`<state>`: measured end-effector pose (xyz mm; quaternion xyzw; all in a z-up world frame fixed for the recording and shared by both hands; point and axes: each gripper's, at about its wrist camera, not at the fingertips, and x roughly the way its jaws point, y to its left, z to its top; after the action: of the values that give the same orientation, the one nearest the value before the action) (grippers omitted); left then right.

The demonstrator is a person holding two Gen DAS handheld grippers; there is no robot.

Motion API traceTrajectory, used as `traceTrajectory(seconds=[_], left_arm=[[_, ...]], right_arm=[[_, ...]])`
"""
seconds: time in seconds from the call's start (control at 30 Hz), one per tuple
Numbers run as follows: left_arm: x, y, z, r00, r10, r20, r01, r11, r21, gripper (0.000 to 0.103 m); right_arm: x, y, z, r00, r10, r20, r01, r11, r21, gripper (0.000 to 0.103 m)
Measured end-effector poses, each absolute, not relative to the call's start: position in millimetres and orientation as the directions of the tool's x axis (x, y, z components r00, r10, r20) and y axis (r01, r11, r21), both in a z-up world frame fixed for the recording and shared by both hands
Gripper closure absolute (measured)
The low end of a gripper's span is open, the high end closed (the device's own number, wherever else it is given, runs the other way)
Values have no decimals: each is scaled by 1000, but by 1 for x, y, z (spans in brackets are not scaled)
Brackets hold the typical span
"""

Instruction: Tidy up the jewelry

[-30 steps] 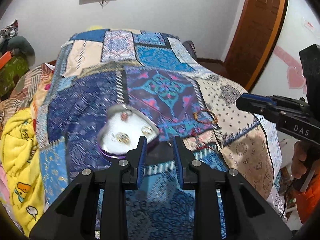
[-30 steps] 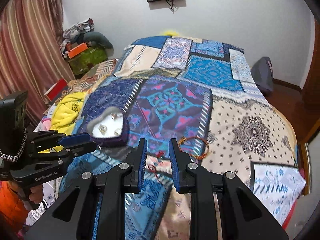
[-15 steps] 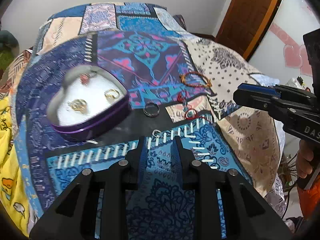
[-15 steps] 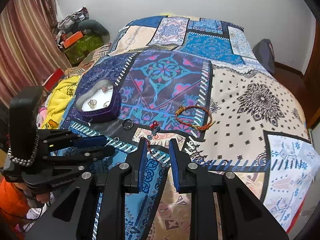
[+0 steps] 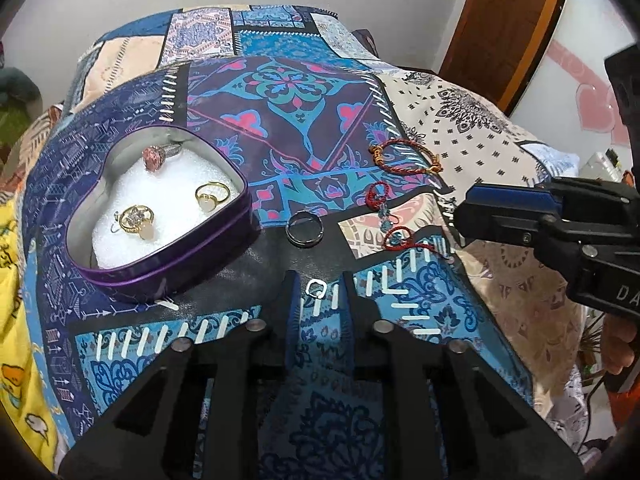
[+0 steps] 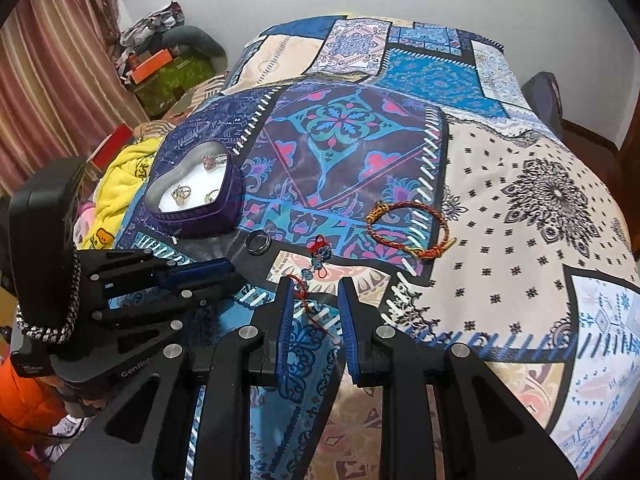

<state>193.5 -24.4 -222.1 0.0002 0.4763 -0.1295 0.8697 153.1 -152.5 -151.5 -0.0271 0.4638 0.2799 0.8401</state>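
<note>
A purple heart-shaped tin (image 5: 168, 264) (image 6: 224, 208) lined with white foam lies on the patchwork bedspread and holds three rings. My left gripper (image 5: 318, 286) is open, its tips on either side of a small silver ring (image 5: 316, 290). A dark band ring (image 5: 305, 227) (image 6: 258, 241) lies just beyond. A red cord with blue beads (image 5: 390, 220) (image 6: 316, 264) lies to the right, and a red-and-gold bracelet (image 5: 408, 158) (image 6: 408, 232) lies farther off. My right gripper (image 6: 313, 292) is open and empty over the near end of the red cord.
The bedspread (image 6: 520, 200) covers the whole bed. A yellow blanket (image 6: 120, 184) and boxes lie at the left. A wooden door (image 5: 508, 28) stands at the right, beyond the bed edge.
Both grippers have moved forward and down toward the jewelry. The silver ring now lies between my left gripper's tips, and the red cord lies under my right gripper.
</note>
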Motion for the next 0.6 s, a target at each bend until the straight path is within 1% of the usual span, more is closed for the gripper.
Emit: traceTrajectory(seconds=[0.07, 0.17, 0.3, 0.47, 0.6], left_arm=[[194, -23, -223, 516, -221, -828, 224, 967, -118, 94], [195, -20, -223, 513, -233, -826, 220, 966, -136, 94], [194, -21, -222, 518, -223, -826, 215, 968, -127, 94], [193, -18, -222, 519, -236, -821, 209, 967, -146, 94], [193, -18, -222, 519, -238, -821, 204, 967, -152, 94]], right_arm=[[155, -150, -154, 405, 447, -798, -501, 838, 215, 83], [158, -144, -157, 392, 448, -804, -510, 833, 215, 83], [160, -134, -162, 375, 445, -813, -529, 823, 207, 83], [164, -124, -177, 360, 412, -837, -540, 824, 173, 83], [165, -124, -182, 368, 413, -833, -532, 828, 175, 84]])
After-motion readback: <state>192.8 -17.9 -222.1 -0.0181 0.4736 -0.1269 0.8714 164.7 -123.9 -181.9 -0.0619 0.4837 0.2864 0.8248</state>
